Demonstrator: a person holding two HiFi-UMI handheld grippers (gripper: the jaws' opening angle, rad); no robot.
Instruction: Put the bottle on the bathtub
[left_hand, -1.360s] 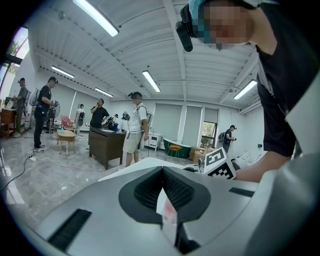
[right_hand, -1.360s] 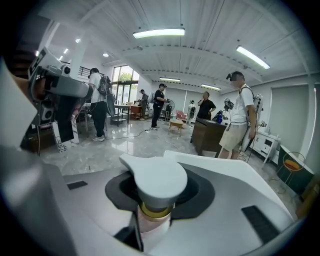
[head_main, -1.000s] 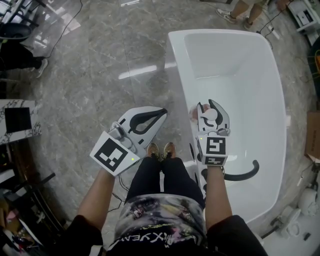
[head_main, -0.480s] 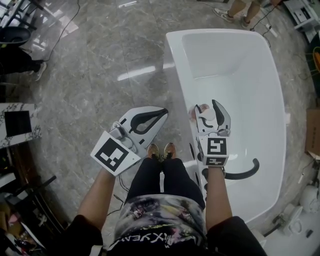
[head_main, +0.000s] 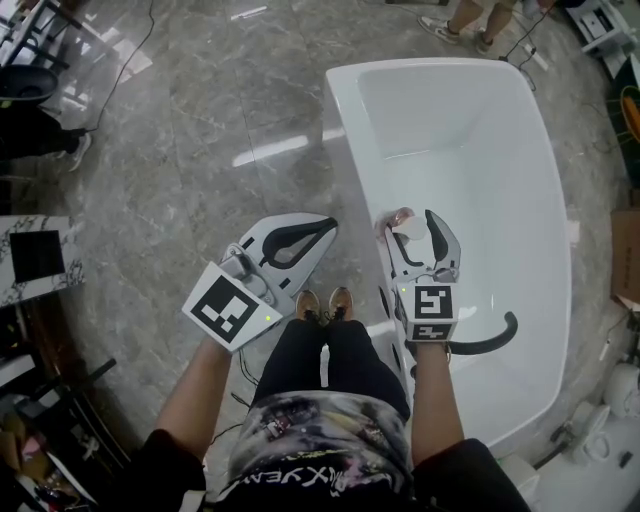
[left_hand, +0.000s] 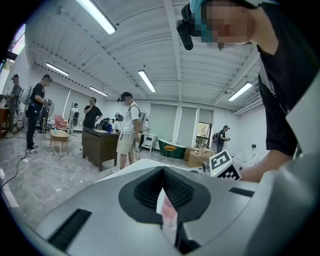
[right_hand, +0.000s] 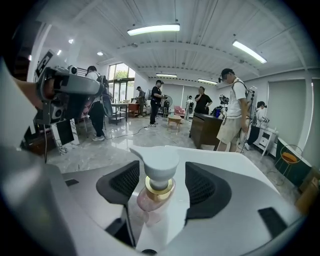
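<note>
The bottle (right_hand: 150, 200) is translucent pale pink, with a shiny gold collar and a matt white pump cap. The bathtub (head_main: 520, 140) is glossy white all over, and a curved black piece (head_main: 490, 343) shows dark against its inside. The floor (head_main: 180, 150) is grey marble, veined with paler streaks and bright white reflections. The left gripper (head_main: 324, 227) and the right gripper (head_main: 412, 226) have pale grey-white shells, and their fingers carry black ribbed pads (right_hand: 122, 182). The left marker cube (head_main: 232, 305) and the right marker cube (head_main: 430, 305) bear black-and-white square patterns. The person's trousers (head_main: 320, 360) are black, the shirt (head_main: 320, 425) has a mixed, many-coloured print, and the shoes (head_main: 305, 300) are tan.
</note>
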